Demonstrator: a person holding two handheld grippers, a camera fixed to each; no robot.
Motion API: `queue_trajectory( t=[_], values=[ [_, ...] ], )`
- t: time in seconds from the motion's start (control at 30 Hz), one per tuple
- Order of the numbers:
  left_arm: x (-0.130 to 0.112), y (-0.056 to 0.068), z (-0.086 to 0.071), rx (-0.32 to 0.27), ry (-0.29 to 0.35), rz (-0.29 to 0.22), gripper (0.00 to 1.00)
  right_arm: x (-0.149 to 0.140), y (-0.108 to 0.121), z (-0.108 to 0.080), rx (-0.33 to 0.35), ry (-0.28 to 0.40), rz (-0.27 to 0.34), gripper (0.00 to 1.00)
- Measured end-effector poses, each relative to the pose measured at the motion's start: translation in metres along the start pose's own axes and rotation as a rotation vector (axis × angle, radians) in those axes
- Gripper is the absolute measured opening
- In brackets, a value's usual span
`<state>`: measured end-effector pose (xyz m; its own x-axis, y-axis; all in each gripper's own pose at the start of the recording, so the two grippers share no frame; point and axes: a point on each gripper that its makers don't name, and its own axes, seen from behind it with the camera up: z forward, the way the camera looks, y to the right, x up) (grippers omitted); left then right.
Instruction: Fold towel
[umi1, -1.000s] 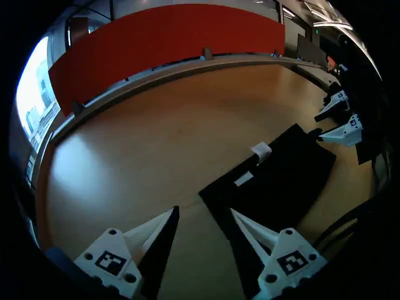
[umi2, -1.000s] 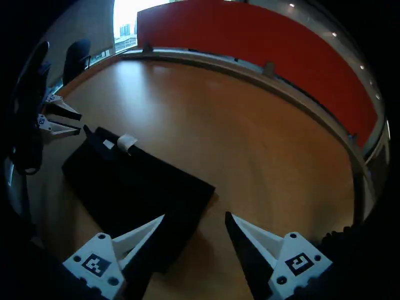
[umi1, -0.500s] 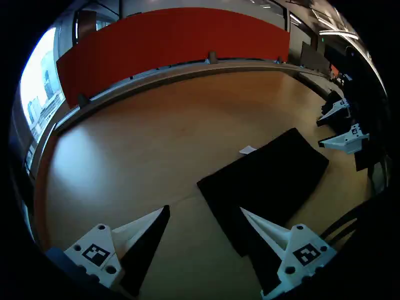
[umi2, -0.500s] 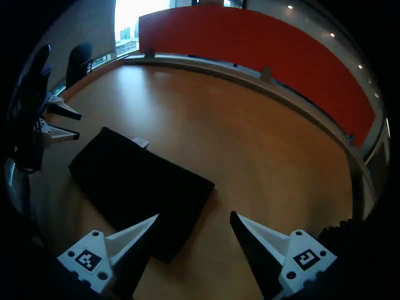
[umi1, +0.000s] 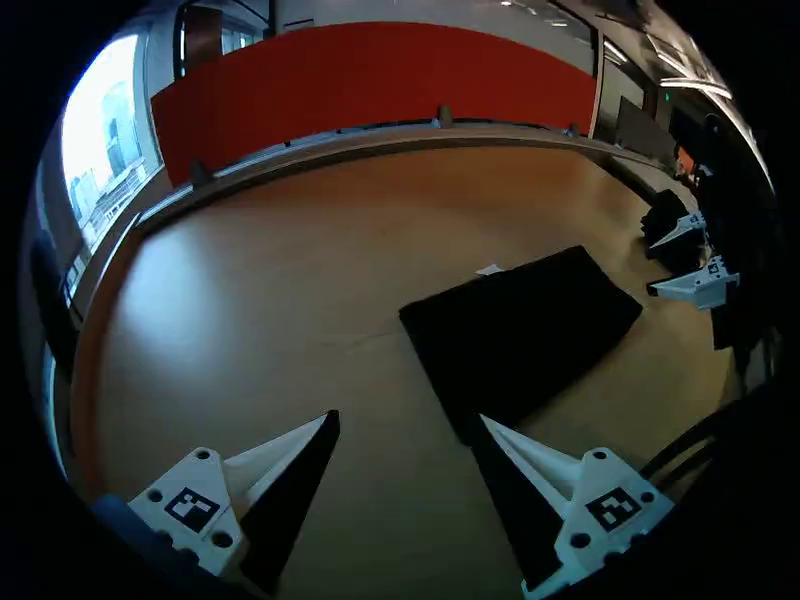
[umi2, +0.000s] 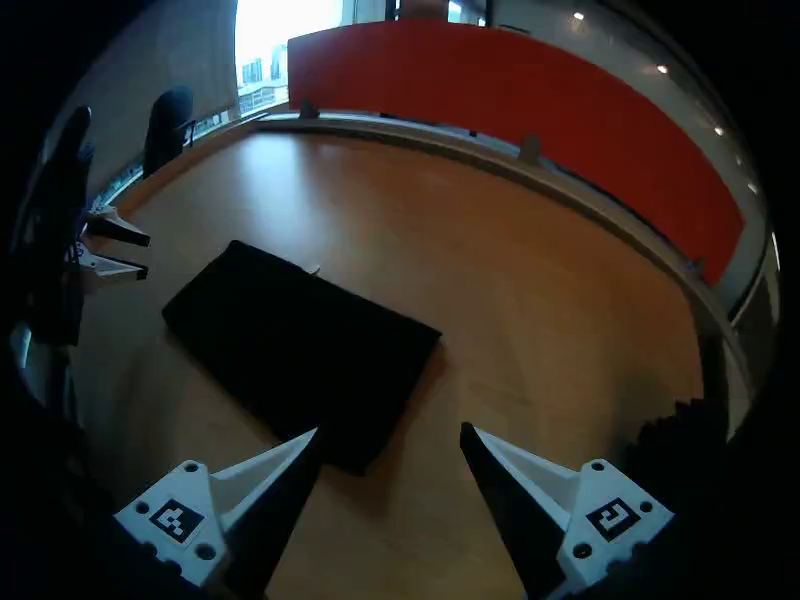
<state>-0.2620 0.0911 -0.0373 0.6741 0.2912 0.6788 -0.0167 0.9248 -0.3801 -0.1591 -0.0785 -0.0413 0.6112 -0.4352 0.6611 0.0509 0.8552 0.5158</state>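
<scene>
**Item 1, towel** (umi1: 520, 335): black, folded into a flat rectangle, lying on the surface (umi1: 280, 270). A small white tag (umi1: 490, 269) peeks out at its far edge. In the left gripper view it sits ahead and to the right. In the right gripper view it sits ahead and to the left, with its near corner just in front of that gripper's left finger. Whether the finger touches the cloth cannot be told.

**Item 2, left gripper** (umi1: 405, 430): fingers spread wide apart, nothing between them, held above bare wood just beside the towel's near end. It is also seen small at the left edge of the right gripper view, beyond the towel's far end, fingers parted.

**Item 3, right gripper** (umi2: 390, 440): fingers spread wide, holding nothing, poised over the surface at the towel's near corner. It is also seen small at the right edge of the left gripper view, just beyond the towel's short side, fingers parted.

**Item 4, surface:** broad, light brown wood with a glossy sheen.

**Item 5, surroundings:** a red partition (umi1: 400, 90) along the far edge of the surface, a bright window (umi1: 100, 150) beside it, and a dark chair (umi2: 165, 125) near the window.
</scene>
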Motion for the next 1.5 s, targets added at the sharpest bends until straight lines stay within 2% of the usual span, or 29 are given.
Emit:
queue_trajectory(
  t=[0.27,0.57,1.1,1.5],
  values=[
    [-0.021,0.002,-0.023,0.02,0.002,-0.057,0.93,-0.011,-0.007,-0.012,0.013,0.006,-0.002,1.0],
    [-0.03,-0.006,-0.041,0.057,0.011,-0.09,0.93,-0.014,-0.008,-0.013,0.038,0.005,-0.023,1.0],
    [-0.06,-0.025,-0.084,0.144,0.037,-0.199,0.93,-0.012,-0.018,0.005,0.122,-0.022,-0.146,1.0],
    [-0.076,-0.04,-0.094,0.174,0.058,-0.236,0.93,-0.021,-0.016,0.014,0.153,-0.078,-0.222,0.93]
  ],
)
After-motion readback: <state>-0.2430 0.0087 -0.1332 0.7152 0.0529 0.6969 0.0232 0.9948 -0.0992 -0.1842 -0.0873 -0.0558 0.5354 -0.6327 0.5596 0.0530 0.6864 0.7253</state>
